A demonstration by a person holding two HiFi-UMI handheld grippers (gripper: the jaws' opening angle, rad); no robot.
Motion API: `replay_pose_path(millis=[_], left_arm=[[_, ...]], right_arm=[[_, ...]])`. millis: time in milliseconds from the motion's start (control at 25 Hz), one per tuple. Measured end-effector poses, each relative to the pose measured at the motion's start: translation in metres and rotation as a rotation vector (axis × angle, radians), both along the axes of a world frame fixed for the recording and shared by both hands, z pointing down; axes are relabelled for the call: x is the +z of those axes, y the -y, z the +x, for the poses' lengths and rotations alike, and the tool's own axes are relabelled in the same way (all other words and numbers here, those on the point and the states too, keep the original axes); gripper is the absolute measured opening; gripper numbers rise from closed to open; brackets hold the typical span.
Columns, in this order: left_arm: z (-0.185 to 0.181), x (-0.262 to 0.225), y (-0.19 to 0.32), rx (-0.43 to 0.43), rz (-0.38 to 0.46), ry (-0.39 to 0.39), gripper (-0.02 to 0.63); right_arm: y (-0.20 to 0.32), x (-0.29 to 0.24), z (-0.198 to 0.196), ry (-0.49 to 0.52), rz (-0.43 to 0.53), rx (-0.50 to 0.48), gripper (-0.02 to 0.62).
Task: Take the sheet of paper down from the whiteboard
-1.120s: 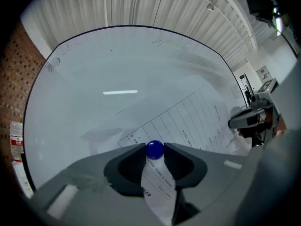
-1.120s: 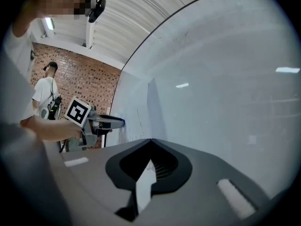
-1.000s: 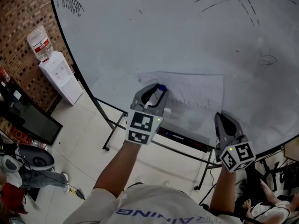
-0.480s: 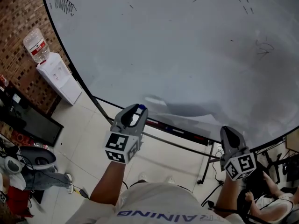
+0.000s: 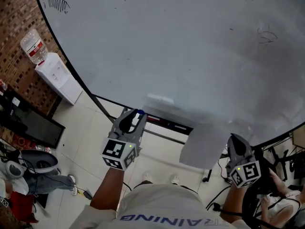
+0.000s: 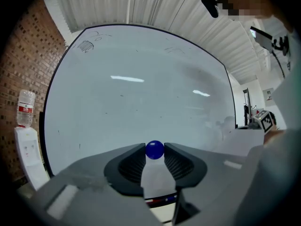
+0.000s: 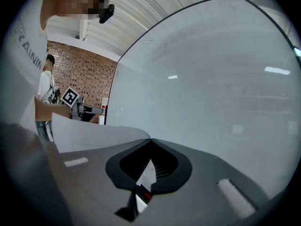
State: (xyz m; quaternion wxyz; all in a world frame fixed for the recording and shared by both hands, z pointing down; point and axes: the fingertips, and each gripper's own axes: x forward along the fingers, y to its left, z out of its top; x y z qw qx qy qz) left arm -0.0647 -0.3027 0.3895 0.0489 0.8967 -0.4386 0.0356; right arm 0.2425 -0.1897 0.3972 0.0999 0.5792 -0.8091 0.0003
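The white sheet of paper (image 5: 204,144) is off the whiteboard (image 5: 190,56) and hangs in the air below the board's lower edge. My right gripper (image 5: 234,143) is shut on the sheet's right edge. In the right gripper view the paper (image 7: 94,134) spreads to the left from the closed tips of the right gripper (image 7: 150,142). My left gripper (image 5: 135,116) is at the lower left, just in front of the board's tray, shut on a small round blue magnet (image 5: 139,112). The magnet (image 6: 154,149) sits between the tips of the left gripper (image 6: 154,152).
A marker tray (image 5: 164,124) runs along the board's bottom rail, on a black stand. A water dispenser (image 5: 56,78) with a bottle stands at the left by a brick wall. A black screen (image 5: 28,123) and a fan (image 5: 35,162) are on the floor. A person sits at the lower right (image 5: 281,213).
Both grippers have dropped and pulled back from the board. The paper, flat on the board a second ago, has come away and now hangs from the right gripper. The magnet left with the left gripper.
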Motion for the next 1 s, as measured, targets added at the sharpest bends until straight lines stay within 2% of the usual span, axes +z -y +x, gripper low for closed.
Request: replay_pose_path(millis=[560, 760, 1000], left_arm=[[0.006, -0.001, -0.003, -0.001, 0.002, 0.018, 0.13], [0.008, 0.003, -0.008, 0.009, -0.025, 0.029, 0.13], [0.005, 0.0, -0.008, 0.001, -0.006, 0.045, 0.13]], right_arm=[[0.001, -0.003, 0.0, 0.012, 0.019, 0.006, 0.008], [0.0, -0.001, -0.003, 0.013, 0.013, 0.001, 0.008], [-0.001, 0.0, -0.007, 0.015, 0.007, -0.006, 0.008]])
